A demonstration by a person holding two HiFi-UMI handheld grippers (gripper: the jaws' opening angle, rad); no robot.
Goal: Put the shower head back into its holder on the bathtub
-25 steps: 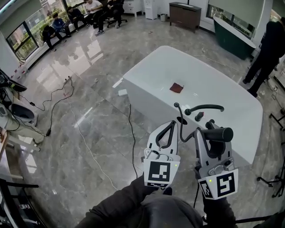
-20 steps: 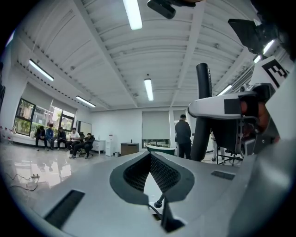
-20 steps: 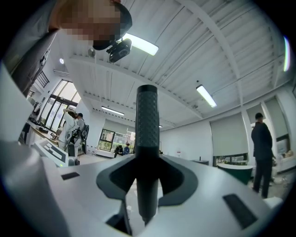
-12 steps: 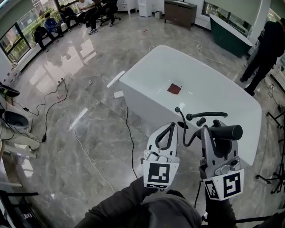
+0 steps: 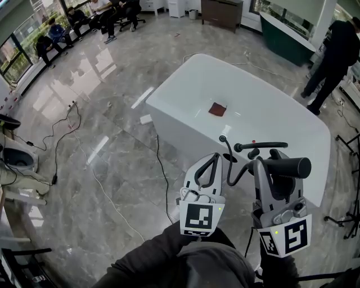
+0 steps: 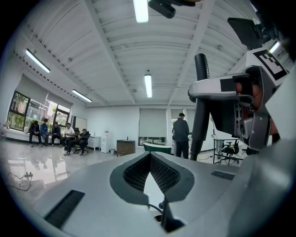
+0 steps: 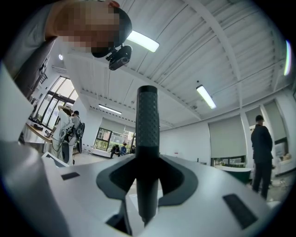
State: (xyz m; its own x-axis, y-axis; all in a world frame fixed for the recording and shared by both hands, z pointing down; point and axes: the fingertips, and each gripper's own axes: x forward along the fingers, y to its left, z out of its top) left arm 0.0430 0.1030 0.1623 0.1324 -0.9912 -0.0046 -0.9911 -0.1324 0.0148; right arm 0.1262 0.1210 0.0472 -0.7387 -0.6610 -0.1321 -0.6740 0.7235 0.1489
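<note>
The shower head (image 5: 288,167), a black textured bar, is pinched crosswise in the jaws of the right gripper (image 5: 274,170). In the right gripper view the bar (image 7: 147,134) stands upright between the pads, which are shut on its lower part (image 7: 147,166). In the head view it is held in the air at the near end of the white bathtub (image 5: 185,104), just on the near side of the black faucet (image 5: 261,145) and knobs on the rim. A black hose (image 5: 226,147) curves up from that rim and runs toward the bar. The left gripper (image 5: 214,162) hangs just beside the right one, its jaws pressed together at the tips (image 6: 149,157); its own view shows the right gripper with the bar (image 6: 201,92) close on its right. A small red-brown patch (image 5: 217,109) lies inside the tub. Cables (image 5: 161,169) trail over the glossy marble floor (image 5: 101,112), a person in dark clothes (image 5: 333,53) stands beyond the tub, and others sit by the windows (image 5: 84,14).
</note>
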